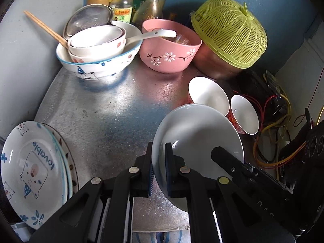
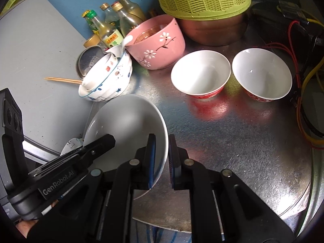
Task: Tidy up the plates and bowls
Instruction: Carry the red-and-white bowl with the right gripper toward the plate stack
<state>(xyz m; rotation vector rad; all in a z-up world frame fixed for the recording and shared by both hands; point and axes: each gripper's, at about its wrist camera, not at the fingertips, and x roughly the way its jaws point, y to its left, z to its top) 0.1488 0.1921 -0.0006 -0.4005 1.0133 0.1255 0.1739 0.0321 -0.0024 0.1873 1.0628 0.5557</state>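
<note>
A plain white plate is held between both grippers above the metal tabletop. My left gripper is shut on its left rim. My right gripper straddles its opposite rim, its pads close around the edge. Two red-and-white bowls stand upright beyond the plate. A pink flowered bowl holds a white spoon. A stack of white bowls with chopsticks stands at the back left. A pile of bear-print plates leans at the left edge.
A green mesh basket covers a copper pot at the back right. Sauce bottles and a metal strainer stand against the blue wall. Loose red and yellow wires and a black box lie at the right.
</note>
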